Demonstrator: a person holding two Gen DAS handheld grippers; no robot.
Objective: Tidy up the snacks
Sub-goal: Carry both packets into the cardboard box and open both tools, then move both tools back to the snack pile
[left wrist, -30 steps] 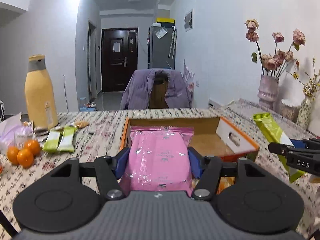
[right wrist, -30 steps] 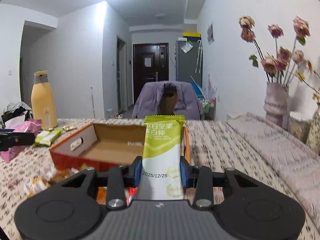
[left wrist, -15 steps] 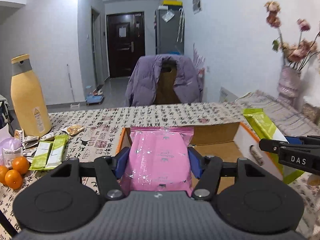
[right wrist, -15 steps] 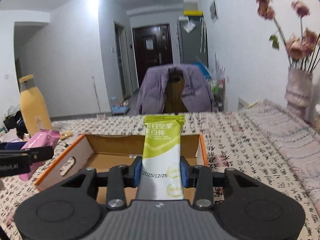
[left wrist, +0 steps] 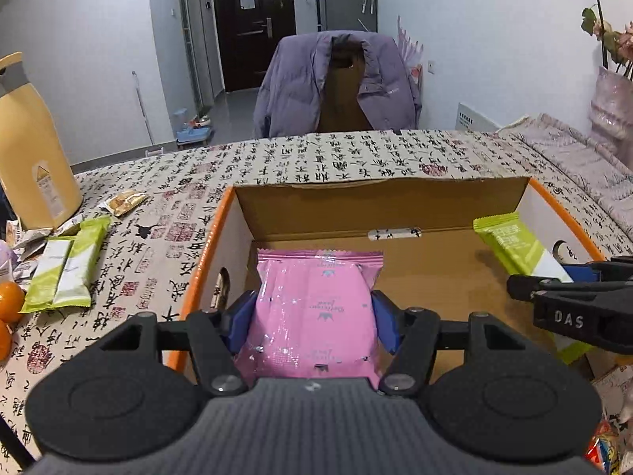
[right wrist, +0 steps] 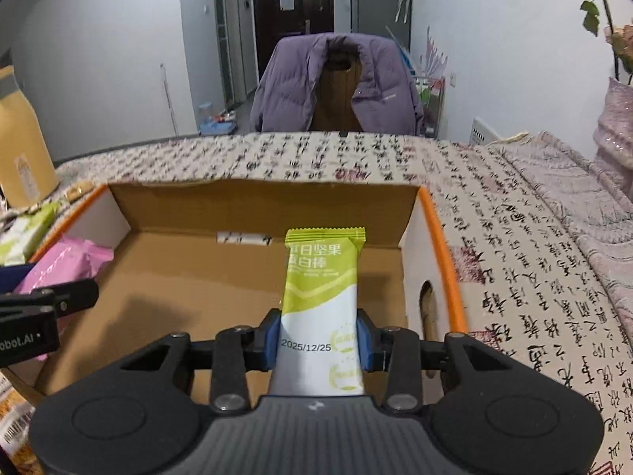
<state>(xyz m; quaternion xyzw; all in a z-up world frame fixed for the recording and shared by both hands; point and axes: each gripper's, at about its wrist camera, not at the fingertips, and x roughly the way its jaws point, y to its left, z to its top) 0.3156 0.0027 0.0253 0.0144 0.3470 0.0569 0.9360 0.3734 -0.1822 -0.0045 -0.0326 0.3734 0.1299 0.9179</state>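
fingers [left wrist: 241,320] of the left gripper [left wrist: 314,318], blue-padded, are partly spread and pressed on both sides of a pink snack packet [left wrist: 316,308]; packet sticks out forward toward 12 o'clock, over the left half of the open cardboard box [left wrist: 379,206]. fingers [right wrist: 272,336] of the right gripper [right wrist: 318,340] are nearly closed, clamped on a narrow green-and-white snack bar [right wrist: 322,297], printed date 2025/12/25 readable; bar points to 12 o'clock over the right half of the same box.

box: orange rim, brown bare floor, handle cut-outs in the left and right walls, a strip of patterned tape low on the far wall. cannot tell whether either snack touches the floor.

cross-views: from the left wrist the right gripper enters at 3 o'clock, green bar ahead of it. from the right wrist the left gripper enters at 9 o'clock with the pink packet.

surroundings, left wrist view: patterned tablecloth [left wrist: 316,154] under everything. at 9 o'clock of the box, two more green bars [left wrist: 65,265] lie side by side; a small tan wrapped snack [left wrist: 124,200] at 10 o'clock; yellow bottle [left wrist: 29,150] beyond; oranges [left wrist: 10,297] at the left edge. chair with a purple jacket [left wrist: 336,83] at 12 o'clock past the table. vase [left wrist: 611,107] at 2 o'clock.

nothing stands between either snack and the box floor.
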